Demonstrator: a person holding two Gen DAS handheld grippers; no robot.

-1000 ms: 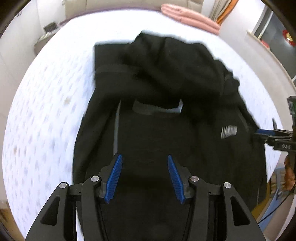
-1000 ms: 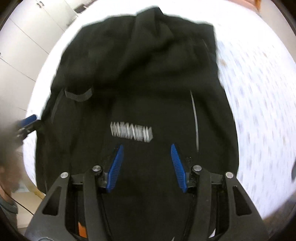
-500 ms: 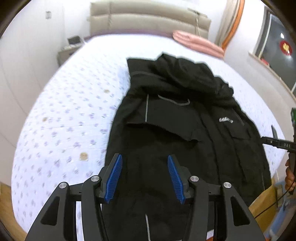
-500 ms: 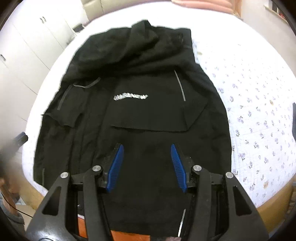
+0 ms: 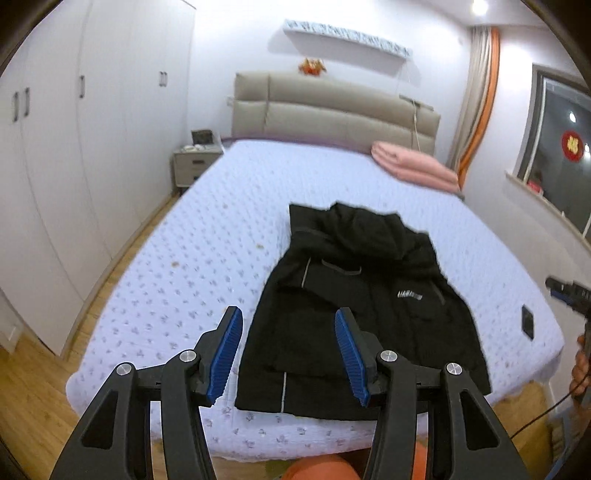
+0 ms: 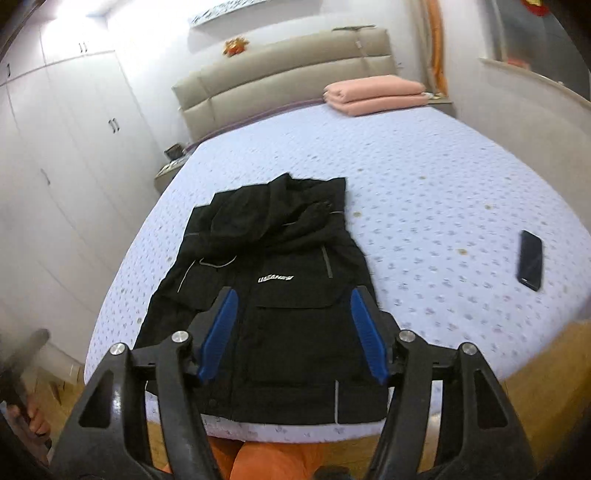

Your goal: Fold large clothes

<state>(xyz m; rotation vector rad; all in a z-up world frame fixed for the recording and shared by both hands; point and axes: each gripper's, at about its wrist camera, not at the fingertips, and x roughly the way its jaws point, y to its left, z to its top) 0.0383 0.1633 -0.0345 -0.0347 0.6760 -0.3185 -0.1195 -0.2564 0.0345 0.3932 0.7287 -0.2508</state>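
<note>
Your left gripper [image 5: 288, 354] is spread, nothing between the pads. Your right gripper [image 6: 293, 334] is opening, also empty. Black jacket [image 6: 269, 295] lies flat at the foot of the bed [image 6: 443, 177], phone [image 6: 530, 259] off to its right.

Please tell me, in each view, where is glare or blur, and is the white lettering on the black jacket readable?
Left wrist view: ceiling lamp flares; lettering on the black jacket is smeared, unreadable. Right wrist view: glare washes out the wardrobe upper left; lettering sharper, still hard to read.
</note>
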